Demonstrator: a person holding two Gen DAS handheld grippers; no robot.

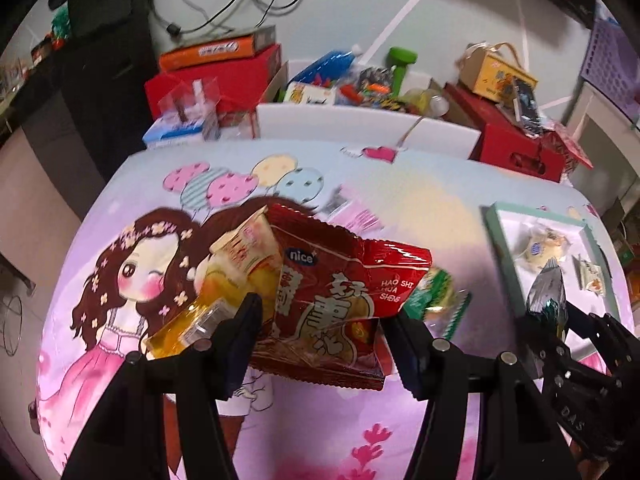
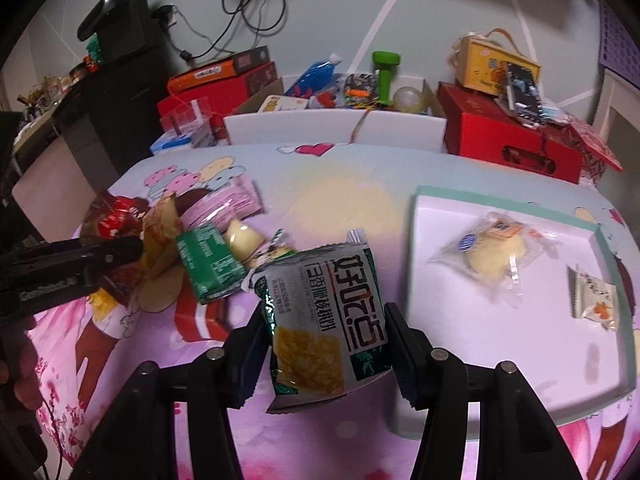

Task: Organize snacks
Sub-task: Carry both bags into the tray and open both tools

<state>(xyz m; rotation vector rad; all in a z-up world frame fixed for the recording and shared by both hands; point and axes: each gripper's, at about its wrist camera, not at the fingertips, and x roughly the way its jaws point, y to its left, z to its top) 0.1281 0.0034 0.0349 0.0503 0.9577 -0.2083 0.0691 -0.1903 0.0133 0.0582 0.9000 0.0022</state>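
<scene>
Meanwhile, both grippers carry snack packets above the cartoon-print table (image 2: 352,184).
Left gripper (image 1: 320,316), tilted down, is clamped on a red peanut bag (image 1: 336,300); right gripper (image 2: 324,336) pinches a grey-green packet (image 2: 324,320) just beside the white tray (image 2: 424,216). Bare tray floor lies ahead; the pile's (image 2: 208,256) labels are blurred.

my left claw (image 1: 320,328): black plastic, blue pads, round silver screws
my right claw (image 2: 326,344): same black frame, silver screws

Both tools angle steeply downward: left tool (image 1: 320,328) clamped on a red packet (image 1: 340,300), right tool (image 2: 326,344) pinching a silver-green packet (image 2: 324,320), lower centre of frame.
</scene>
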